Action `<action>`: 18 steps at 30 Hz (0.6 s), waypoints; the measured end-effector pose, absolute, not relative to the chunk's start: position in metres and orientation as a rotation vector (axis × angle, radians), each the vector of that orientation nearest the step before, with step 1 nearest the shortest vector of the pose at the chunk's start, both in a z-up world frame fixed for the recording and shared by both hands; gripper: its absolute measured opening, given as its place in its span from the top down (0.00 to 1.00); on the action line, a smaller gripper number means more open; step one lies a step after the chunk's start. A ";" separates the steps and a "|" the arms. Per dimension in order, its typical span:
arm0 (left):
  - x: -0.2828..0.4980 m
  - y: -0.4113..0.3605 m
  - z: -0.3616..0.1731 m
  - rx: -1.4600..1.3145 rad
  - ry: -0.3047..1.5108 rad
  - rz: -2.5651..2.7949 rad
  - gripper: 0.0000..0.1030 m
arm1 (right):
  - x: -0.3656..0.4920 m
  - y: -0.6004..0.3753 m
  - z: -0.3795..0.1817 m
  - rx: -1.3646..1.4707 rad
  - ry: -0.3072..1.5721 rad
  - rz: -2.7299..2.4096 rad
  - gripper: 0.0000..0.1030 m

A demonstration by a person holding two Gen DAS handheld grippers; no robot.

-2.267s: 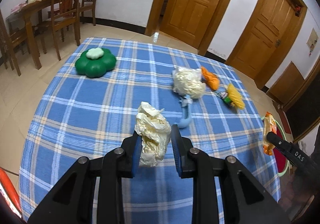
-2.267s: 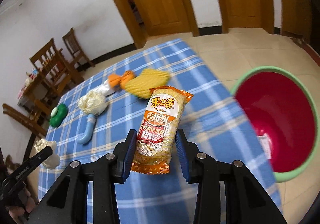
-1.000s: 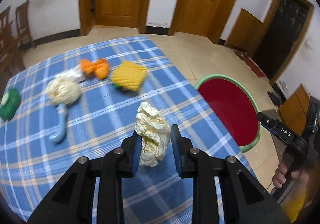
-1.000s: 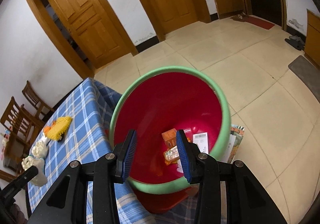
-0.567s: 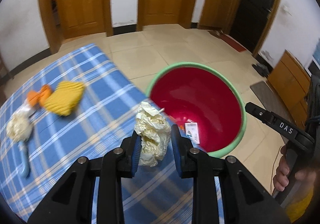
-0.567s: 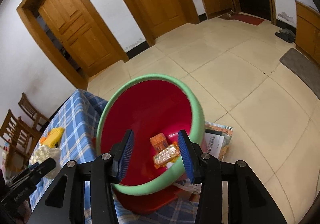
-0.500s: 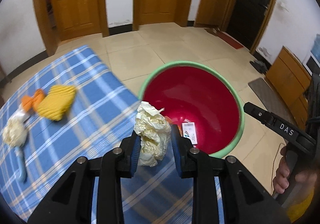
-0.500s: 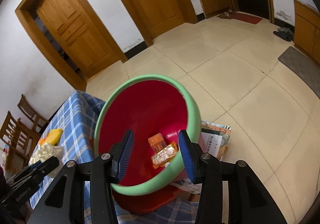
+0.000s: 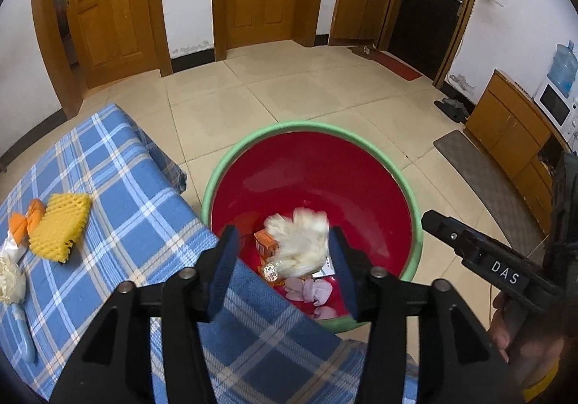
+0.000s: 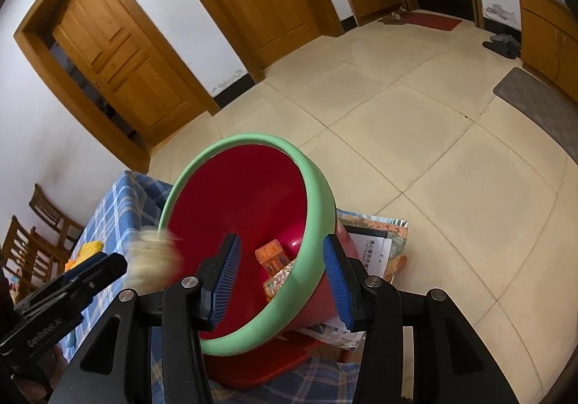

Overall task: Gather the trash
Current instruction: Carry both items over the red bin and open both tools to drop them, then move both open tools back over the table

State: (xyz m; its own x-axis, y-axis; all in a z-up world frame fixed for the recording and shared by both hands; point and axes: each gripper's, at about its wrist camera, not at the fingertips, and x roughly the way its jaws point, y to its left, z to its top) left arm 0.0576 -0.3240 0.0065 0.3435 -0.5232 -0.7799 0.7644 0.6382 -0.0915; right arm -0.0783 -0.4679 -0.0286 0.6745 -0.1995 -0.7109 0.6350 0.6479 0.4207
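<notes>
My left gripper (image 9: 283, 265) is open over the near rim of the red bin with a green rim (image 9: 231, 158). The crumpled cream paper wad (image 9: 300, 241) is blurred between the jaws, falling free into the bin. It also shows in the right wrist view (image 10: 151, 259) as a blur by the left gripper's tip. My right gripper (image 10: 281, 281) is open and empty, straddling the bin's rim (image 10: 310, 187). Inside the bin lie an orange box (image 9: 265, 243), a snack pack (image 10: 276, 279) and pink scraps (image 9: 312, 290).
The blue plaid table (image 9: 108, 194) holds a yellow foam net (image 9: 59, 227), an orange piece (image 9: 30, 219), a cream wad (image 9: 11, 281) and a pale blue handle (image 9: 25, 342). Papers (image 10: 383, 248) lie on the floor beside the bin. Wooden chairs (image 10: 32, 241) stand beyond the table.
My left gripper swung from the table to over the bin, opened, and let go of the paper wad. My right gripper stays open by the bin's rim.
</notes>
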 end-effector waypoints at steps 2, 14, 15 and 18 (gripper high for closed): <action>0.057 -0.320 0.008 0.310 0.878 -0.850 0.48 | -0.079 -0.468 -0.028 0.716 0.673 -0.516 0.53; 0.079 -0.264 0.010 0.205 0.899 -0.718 0.48 | -0.075 -0.451 -0.017 0.682 0.664 -0.481 0.53; 0.082 -0.257 0.010 0.194 0.901 -0.701 0.48 | -0.074 -0.449 -0.016 0.679 0.665 -0.478 0.53; 0.091 -0.236 0.008 0.165 0.907 -0.649 0.48 | -0.070 -0.443 -0.013 0.669 0.667 -0.465 0.53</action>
State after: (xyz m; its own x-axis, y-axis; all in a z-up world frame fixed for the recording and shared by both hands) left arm 0.0910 -0.2362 0.0083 0.4409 -0.4529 -0.7749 0.5873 0.7984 -0.1325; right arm -0.0705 -0.4433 -0.0126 0.6987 -0.1803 -0.6923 0.5871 0.6976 0.4108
